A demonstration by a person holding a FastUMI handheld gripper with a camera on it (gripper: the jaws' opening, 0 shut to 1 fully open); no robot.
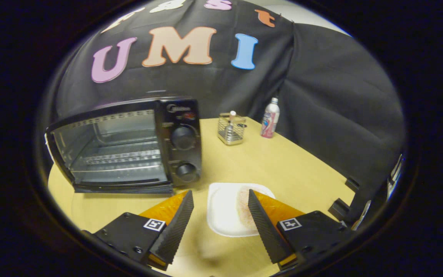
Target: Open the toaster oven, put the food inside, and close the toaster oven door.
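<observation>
The gripper (220, 215) stood wide open and empty at lower centre. Between its fingers lay the flat food (243, 206) on a white plate (223, 211), on the worktop (283, 169). Probably thin, light, floppy; grip its edge. The toaster oven (127, 148), centre left, appeared open.

staged recording booth, not a real kitchen: black cloth wall (333, 96) draped right behind toaster oven (129, 148); oven sits on bare wooden table (283, 165) beside wire caddy (231, 129), bottle (270, 123)
</observation>
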